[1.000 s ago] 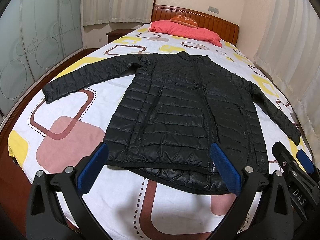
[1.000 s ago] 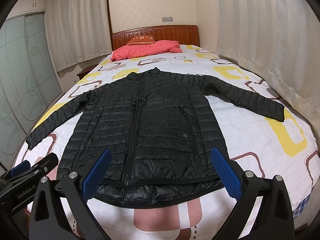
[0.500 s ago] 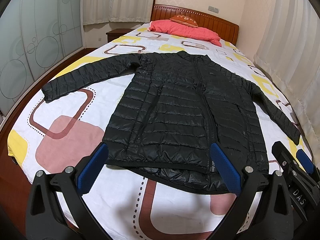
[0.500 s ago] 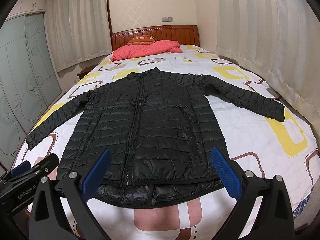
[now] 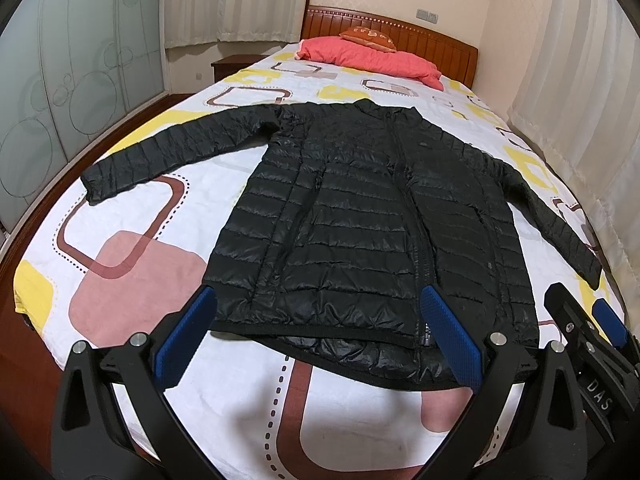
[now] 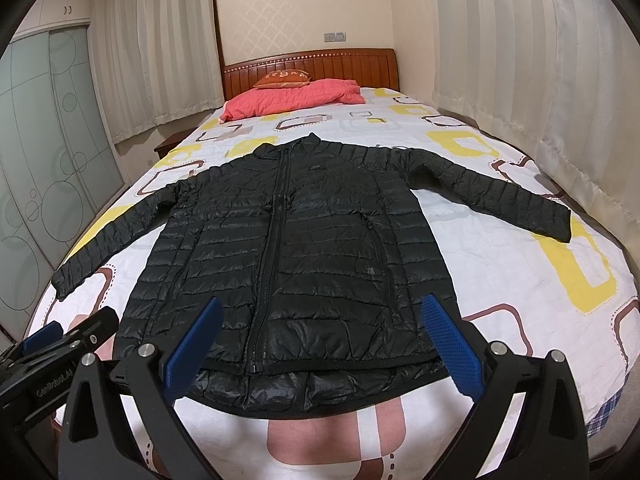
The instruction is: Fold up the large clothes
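A black quilted puffer jacket point(image 5: 360, 216) point(image 6: 296, 248) lies flat and zipped on the bed, front up, collar toward the headboard, both sleeves spread out sideways. My left gripper point(image 5: 320, 332) hovers open above the jacket's hem, blue pads wide apart, nothing between them. My right gripper point(image 6: 320, 340) is likewise open over the hem, holding nothing. Each gripper shows at the edge of the other's view: the right one point(image 5: 592, 340) at the lower right, the left one point(image 6: 52, 352) at the lower left.
The bed sheet point(image 5: 132, 240) is white with pink, brown and yellow shapes. A coral pillow point(image 6: 292, 96) and an orange cushion point(image 6: 282, 77) lie by the wooden headboard point(image 6: 312, 64). Curtains point(image 6: 540, 80) hang along the right, glass wardrobe doors point(image 5: 60, 80) on the left.
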{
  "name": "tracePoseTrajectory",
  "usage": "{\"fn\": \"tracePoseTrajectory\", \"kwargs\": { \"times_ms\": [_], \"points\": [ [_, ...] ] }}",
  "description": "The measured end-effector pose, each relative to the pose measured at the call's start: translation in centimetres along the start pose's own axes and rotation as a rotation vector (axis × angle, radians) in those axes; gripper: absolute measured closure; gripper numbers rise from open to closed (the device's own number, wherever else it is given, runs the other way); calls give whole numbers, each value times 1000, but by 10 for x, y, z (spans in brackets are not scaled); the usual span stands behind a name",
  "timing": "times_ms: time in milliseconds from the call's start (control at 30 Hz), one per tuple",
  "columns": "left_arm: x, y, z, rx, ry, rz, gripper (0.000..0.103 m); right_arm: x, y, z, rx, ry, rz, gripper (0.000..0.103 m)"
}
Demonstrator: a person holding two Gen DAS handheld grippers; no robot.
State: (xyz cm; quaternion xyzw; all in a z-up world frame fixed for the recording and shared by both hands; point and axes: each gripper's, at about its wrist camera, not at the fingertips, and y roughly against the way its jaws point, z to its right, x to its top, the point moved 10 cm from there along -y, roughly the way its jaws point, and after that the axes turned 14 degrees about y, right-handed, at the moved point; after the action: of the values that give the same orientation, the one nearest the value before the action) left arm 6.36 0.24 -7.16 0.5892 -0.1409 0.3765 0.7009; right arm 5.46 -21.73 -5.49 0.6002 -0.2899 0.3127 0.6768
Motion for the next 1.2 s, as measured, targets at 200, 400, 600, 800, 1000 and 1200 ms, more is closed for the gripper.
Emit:
{"fn": "tracePoseTrajectory", "kwargs": {
  "times_ms": [200,400,600,800,1000,1200],
  "points": [
    [14,-37,-23,24,111,-58,2,-6,-23,25,19,-94,-43,4],
    [33,-88,-64,65,243,-161,24,-7,-65,108,20,-335,-15,10],
    [59,-134,-107,154,312,-155,39,-21,-121,187,33,-522,-49,52],
    [87,-171,-157,232,468,-97,13,-39,-158,288,-21,-798,66,27],
    [91,-206,-202,331,570,-104,10,-74,-203,375,-108,-997,68,28],
    [100,-212,-206,351,555,-46,4,-59,-211,425,-211,-1017,224,26]
  ]
}}
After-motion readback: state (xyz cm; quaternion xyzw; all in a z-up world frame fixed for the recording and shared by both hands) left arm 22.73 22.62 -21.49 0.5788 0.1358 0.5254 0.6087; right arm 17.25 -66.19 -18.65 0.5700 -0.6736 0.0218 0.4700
